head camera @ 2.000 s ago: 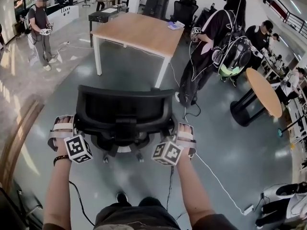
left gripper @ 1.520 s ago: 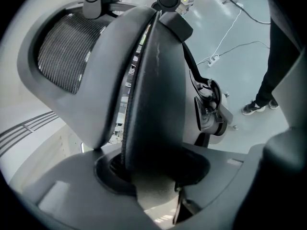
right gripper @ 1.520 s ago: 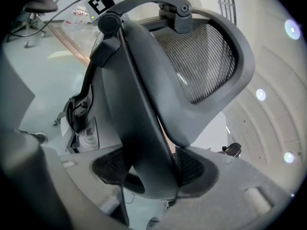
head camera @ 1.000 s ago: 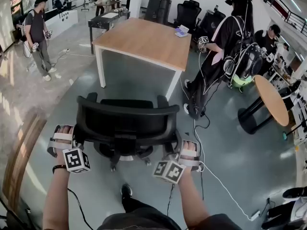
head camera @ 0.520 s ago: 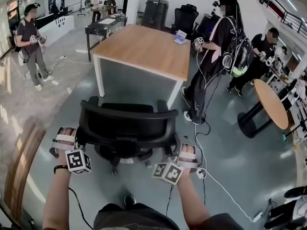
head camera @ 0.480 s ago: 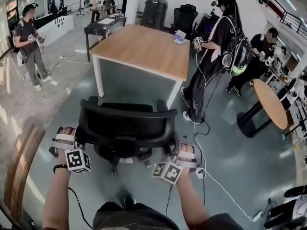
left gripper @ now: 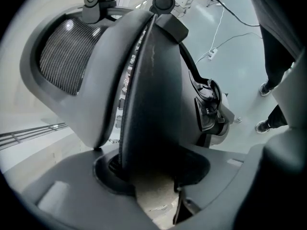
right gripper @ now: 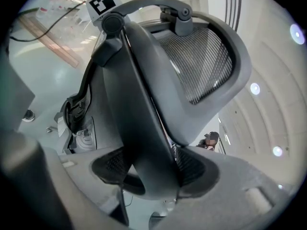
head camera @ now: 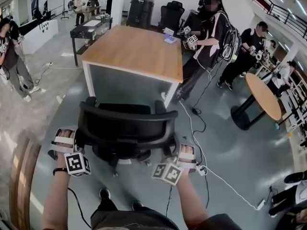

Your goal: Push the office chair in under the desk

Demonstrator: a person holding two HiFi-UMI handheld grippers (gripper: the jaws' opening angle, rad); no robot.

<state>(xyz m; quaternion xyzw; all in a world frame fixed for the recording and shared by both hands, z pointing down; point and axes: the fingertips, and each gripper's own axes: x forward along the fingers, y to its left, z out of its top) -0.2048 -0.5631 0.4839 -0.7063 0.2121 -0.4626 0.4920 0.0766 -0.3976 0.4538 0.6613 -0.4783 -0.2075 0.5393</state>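
The office chair (head camera: pixel 125 128) stands on the grey floor just below the middle of the head view, its back to the person and its seat facing the desk (head camera: pixel 129 47), which lies at 12 o'clock from it, near but with a strip of floor between them. It probably handles as a fairly heavy thing that nonetheless rolls freely on its castors over this smooth floor. Because it can swivel about its post, an uneven shove would likely turn it rather than send it straight. The backrest frame (left gripper: pixel 148 104) looks stiff and is the sound place to hold, while the mesh panel inside it looks soft and would give. The left gripper (head camera: pixel 72 138) is at 9 o'clock on the backrest, its jaws about half apart and clamped on the frame's edge, which fills the gap in the left gripper view. The right gripper (head camera: pixel 178 150) is at 4 o'clock, its jaws set wider and likewise closed on the opposite edge. Even pressure from both, kept low on the frame, should limit any recline. A person (head camera: pixel 206 37) stands at 1 o'clock by the desk's corner, and a cable (head camera: pixel 211 171) trails over the floor at 4 o'clock, clear of the castors' likely path.
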